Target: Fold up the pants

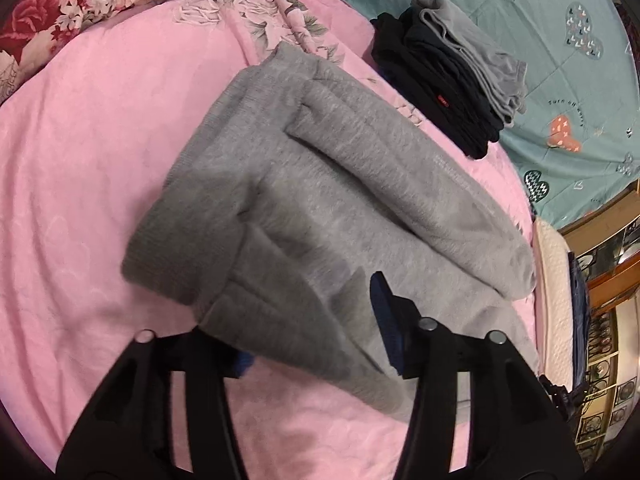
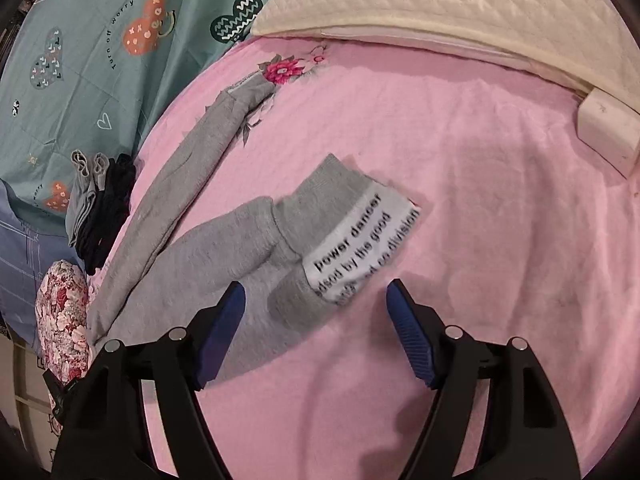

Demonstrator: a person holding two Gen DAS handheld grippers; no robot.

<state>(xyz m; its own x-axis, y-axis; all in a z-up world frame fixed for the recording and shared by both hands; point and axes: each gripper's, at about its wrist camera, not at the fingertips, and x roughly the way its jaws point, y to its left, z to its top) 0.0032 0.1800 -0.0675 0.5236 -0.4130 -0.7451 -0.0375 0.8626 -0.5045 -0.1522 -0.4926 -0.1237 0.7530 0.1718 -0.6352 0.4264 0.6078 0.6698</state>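
Observation:
Grey sweatpants (image 1: 320,184) lie partly folded on the pink bed cover (image 1: 80,184). In the left wrist view my left gripper (image 1: 312,336) is open, its jaws wide apart, with grey fabric lying between them near the waistband side; the left pad is mostly hidden under cloth. In the right wrist view the pants (image 2: 224,256) end in two ribbed cuffs, one with a white printed label (image 2: 360,240). My right gripper (image 2: 316,312) is open, straddling the labelled cuff just above the cover, not closed on it.
A stack of folded dark and grey clothes (image 1: 452,80) sits on a teal sheet (image 1: 560,40) beyond the pants. A floral pillow (image 1: 60,12) is at the far left. A cream quilted pad (image 2: 440,8) and a white box (image 2: 608,132) border the pink cover.

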